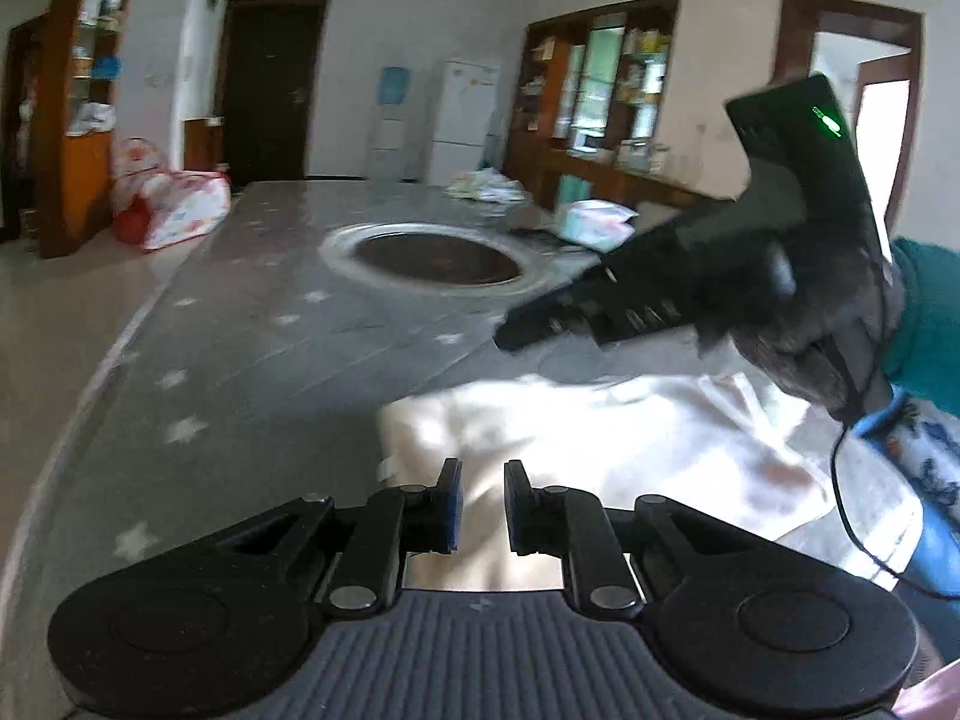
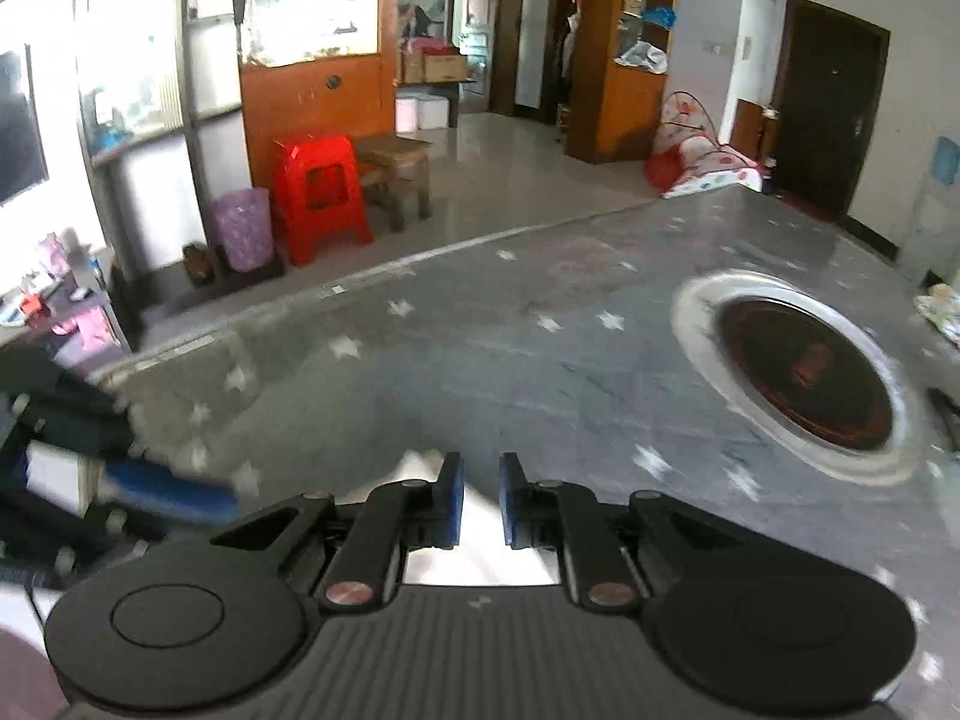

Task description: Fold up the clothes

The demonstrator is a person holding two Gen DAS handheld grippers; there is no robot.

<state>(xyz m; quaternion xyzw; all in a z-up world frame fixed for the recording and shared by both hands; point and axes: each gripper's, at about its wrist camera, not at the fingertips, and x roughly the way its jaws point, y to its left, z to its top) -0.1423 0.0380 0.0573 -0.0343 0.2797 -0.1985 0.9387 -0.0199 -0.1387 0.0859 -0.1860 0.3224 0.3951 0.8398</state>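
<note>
Left tool [image 1: 483,504]: fingers held apart with a narrow gap, nothing clamped; white cloth [image 1: 600,438] lies directly under and ahead of it.
Right tool [image 2: 481,501]: fingers likewise apart, empty; only a corner of the cloth is seen below it.
Cloth: thin, soft, creased, lying on the near part of the table [image 1: 252,324], its length judged to run rightward.
Nearer arm: the left is judged nearer.
Table: grey, glossy, star-printed, with a round metal-rimmed recess [image 1: 435,261] farther off.

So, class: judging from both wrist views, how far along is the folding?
Done: the white garment lies bunched, no neat fold visible. In hand: nothing; left gripper and right gripper are open above white cloth. Left: the folding itself, on the star-patterned table.
</note>
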